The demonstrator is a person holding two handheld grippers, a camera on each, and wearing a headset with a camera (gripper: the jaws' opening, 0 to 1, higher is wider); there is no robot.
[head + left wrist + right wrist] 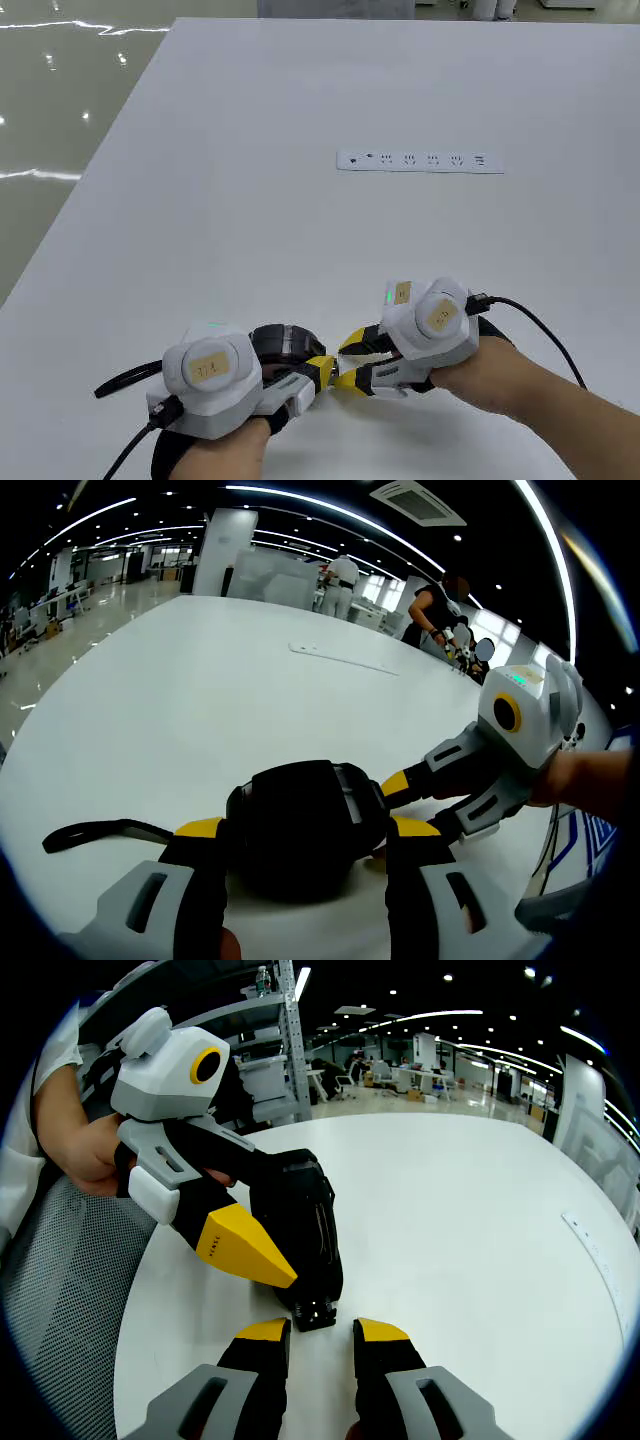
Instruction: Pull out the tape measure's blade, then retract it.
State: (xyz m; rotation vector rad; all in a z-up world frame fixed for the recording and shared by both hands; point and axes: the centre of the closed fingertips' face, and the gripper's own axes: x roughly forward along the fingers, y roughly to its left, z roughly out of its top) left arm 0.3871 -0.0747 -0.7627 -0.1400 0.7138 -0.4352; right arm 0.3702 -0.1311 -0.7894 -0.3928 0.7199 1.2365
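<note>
1. Closest in, the left gripper (308, 832) has its jaws clamped on the black tape measure (300, 1225), low at the near end of the white table (300, 200). The case looks rounded, so I reckon a hard tug could twist it out of that clamp.
2. From where I stand, the right gripper (325, 1332) has its jaws slightly parted with nothing between them. The blade's end tab (316, 1312) sits just ahead of the tips. That tab is small, so a close made a touch off line would likely miss it or pinch only a corner.
3. Pulling at an angle to the slot could kink the blade.
4. On the return, letting go early would probably make the blade snap in and whip.
5. The wrist strap (100, 832) trails on the table and might snag.
</note>
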